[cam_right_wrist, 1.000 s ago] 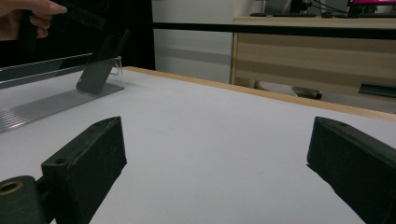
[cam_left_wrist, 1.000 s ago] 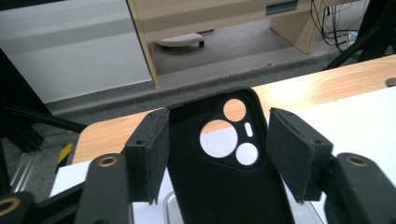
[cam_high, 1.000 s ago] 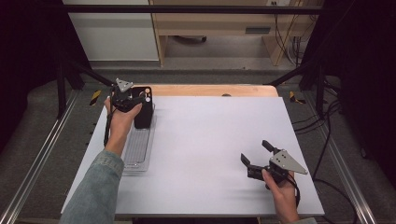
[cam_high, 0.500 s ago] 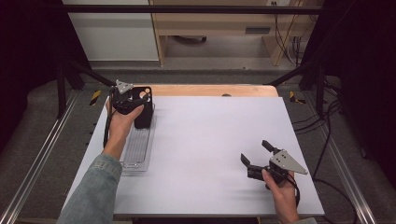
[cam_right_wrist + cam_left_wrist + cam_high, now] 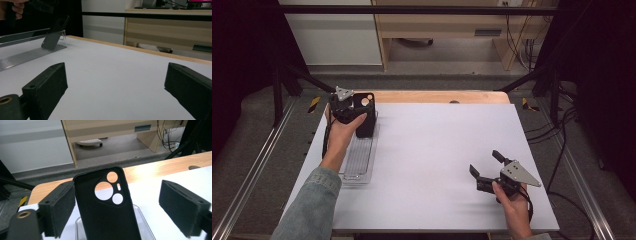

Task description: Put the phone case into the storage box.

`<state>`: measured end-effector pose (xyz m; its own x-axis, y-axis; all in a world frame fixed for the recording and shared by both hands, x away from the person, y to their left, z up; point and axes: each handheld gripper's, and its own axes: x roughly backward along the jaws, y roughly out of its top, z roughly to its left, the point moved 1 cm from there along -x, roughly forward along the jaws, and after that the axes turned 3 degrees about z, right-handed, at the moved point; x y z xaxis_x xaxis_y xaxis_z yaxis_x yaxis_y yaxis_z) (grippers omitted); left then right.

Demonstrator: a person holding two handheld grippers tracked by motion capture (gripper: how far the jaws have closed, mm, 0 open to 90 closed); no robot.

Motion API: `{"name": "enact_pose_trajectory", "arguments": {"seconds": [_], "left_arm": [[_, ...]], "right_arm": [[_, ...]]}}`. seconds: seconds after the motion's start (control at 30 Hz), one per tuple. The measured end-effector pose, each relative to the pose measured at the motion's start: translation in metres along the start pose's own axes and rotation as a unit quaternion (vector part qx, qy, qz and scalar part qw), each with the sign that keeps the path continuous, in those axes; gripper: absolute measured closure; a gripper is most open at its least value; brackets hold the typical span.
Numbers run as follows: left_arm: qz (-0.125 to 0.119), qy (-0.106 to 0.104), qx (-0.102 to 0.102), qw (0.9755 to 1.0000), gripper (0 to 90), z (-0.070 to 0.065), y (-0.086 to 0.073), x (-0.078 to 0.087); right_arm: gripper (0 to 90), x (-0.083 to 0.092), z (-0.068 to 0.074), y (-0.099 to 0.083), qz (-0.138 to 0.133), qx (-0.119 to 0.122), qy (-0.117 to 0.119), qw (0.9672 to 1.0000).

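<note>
A black phone case (image 5: pixel 107 205) with camera cutouts stands upright, leaning in a clear ribbed rack (image 5: pixel 358 160) at the table's far left. My left gripper (image 5: pixel 120 207) is around it. Its jaws have just been opening, and the case stands between them. The left pad (image 5: pixel 58 207) sits close against the case's edge, while the right pad (image 5: pixel 182 207) is well apart from it. In the high view the left gripper (image 5: pixel 346 107) is beside the case (image 5: pixel 366 117). My right gripper (image 5: pixel 484 165) rests open near the front right, nothing between its jaws (image 5: pixel 115 85).
The white table top (image 5: pixel 442 145) has a wooden strip (image 5: pixel 437 96) along its far edge. In the right gripper view the case (image 5: pixel 53 32) and rack (image 5: pixel 25 56) show far off at the left. Metal rails run along both sides of the table.
The left hand has drawn back very slightly toward the near edge. The right gripper has kept still.
</note>
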<state>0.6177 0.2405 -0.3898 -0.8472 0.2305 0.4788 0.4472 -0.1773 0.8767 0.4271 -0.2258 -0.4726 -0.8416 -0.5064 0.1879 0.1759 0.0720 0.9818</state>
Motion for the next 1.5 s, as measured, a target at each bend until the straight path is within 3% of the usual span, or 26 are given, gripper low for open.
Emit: {"name": "enact_pose_trajectory", "arguments": {"seconds": [0.37, 0.53, 0.97, 1.13, 1.5], "left_arm": [[-0.009, -0.021, 0.009, 0.9997, 6.9, -0.005, -0.004, 0.010], [-0.017, -0.032, 0.022, 0.9991, 6.3, -0.008, -0.007, 0.018], [-0.033, -0.033, 0.021, 0.9987, 4.2, -0.012, -0.006, 0.041], [-0.035, -0.042, 0.016, 0.9984, 2.7, -0.016, -0.008, 0.049], [-0.055, -0.060, 0.026, 0.9964, 2.4, -0.020, -0.016, 0.068]], "right_arm": [[4.7, 0.000, 0.000, 0.000, 0.001, 0.001, 0.003, 1.0000], [4.7, 0.000, -0.001, 0.000, 0.002, 0.000, 0.005, 1.0000], [5.1, 0.000, -0.001, 0.000, 0.012, 0.012, 0.011, 0.9998], [5.1, 0.000, -0.002, 0.000, 0.011, 0.007, 0.008, 0.9999], [5.0, 0.000, 0.001, 0.000, 0.011, 0.012, 0.003, 0.9999]]}}
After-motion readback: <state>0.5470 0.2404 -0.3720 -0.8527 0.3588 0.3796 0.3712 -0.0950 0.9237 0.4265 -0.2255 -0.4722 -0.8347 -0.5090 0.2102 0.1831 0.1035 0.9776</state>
